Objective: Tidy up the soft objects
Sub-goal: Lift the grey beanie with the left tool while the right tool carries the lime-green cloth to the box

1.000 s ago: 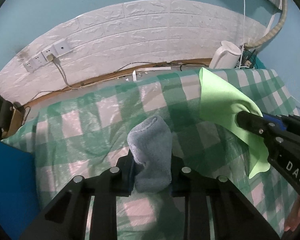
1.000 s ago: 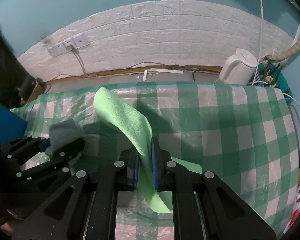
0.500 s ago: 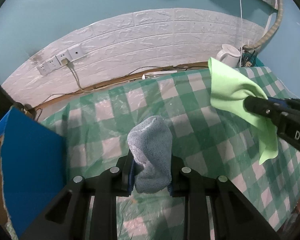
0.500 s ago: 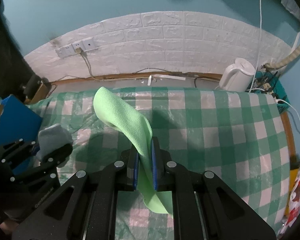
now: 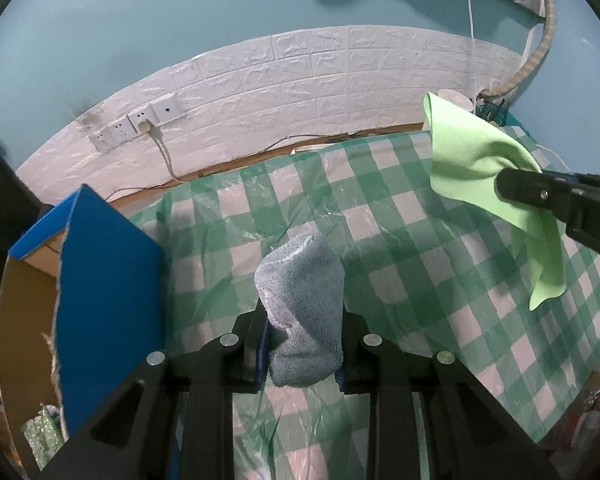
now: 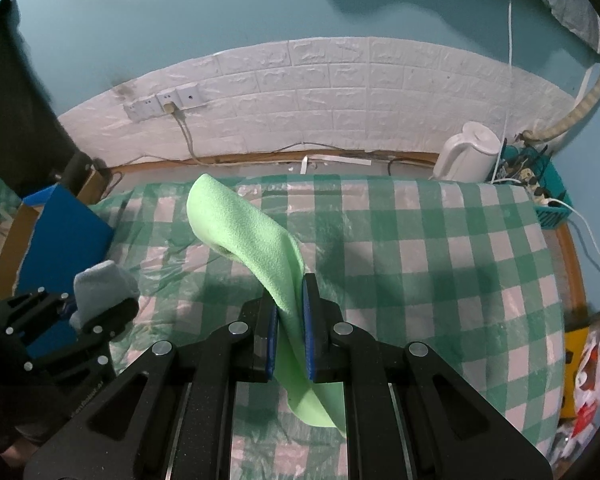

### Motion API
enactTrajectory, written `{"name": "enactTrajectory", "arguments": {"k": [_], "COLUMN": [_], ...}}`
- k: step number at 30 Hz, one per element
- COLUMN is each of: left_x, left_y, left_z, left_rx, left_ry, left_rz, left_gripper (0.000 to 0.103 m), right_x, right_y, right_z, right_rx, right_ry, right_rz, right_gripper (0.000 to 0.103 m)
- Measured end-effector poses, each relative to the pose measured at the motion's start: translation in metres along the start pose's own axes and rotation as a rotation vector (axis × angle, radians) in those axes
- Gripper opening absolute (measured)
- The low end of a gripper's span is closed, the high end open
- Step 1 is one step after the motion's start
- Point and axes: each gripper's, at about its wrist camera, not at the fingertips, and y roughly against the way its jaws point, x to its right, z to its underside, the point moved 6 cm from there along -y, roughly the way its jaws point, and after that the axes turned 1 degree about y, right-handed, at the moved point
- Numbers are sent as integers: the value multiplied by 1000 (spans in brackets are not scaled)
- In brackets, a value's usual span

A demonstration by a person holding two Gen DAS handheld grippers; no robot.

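Note:
My left gripper [image 5: 302, 344] is shut on a grey-blue towel [image 5: 302, 300] and holds it up above the green checked tablecloth [image 5: 380, 248]. My right gripper [image 6: 290, 320] is shut on a light green cloth [image 6: 252, 232], which droops below the jaws. The green cloth [image 5: 472, 164] and the right gripper [image 5: 512, 188] also show at the right of the left wrist view. The left gripper [image 6: 100, 304] with the towel [image 6: 100, 280] shows at the left of the right wrist view.
An open cardboard box with blue outer walls [image 5: 108, 292] stands at the table's left end; it also shows in the right wrist view [image 6: 60, 232]. A white kettle [image 6: 468, 156] and a teal basket with cables [image 6: 548, 192] stand at the back right. A white brick wall panel with sockets [image 6: 168, 100] lies behind.
Both grippers have risen and drawn back from the table with their cloths still held. The blue box has come into view at the left.

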Motion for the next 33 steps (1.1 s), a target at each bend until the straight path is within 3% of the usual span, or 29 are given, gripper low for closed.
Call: {"name": "enactTrajectory", "arguments": {"k": [19,33], "left_x": [-22,-83], "left_y": [71,114], "left_z": [25,46], "left_rx": [40,75], "left_ry": [11,105], "left_rz": [-24,-66], "left_gripper": [25,25], "right_x": [-30,-87], "right_y": [56,80], "right_z": [4,2], "right_rx": [26,37], "right_ry": [24,92], "right_rz": [-44,-120], "right_gripper": [9,9]}}
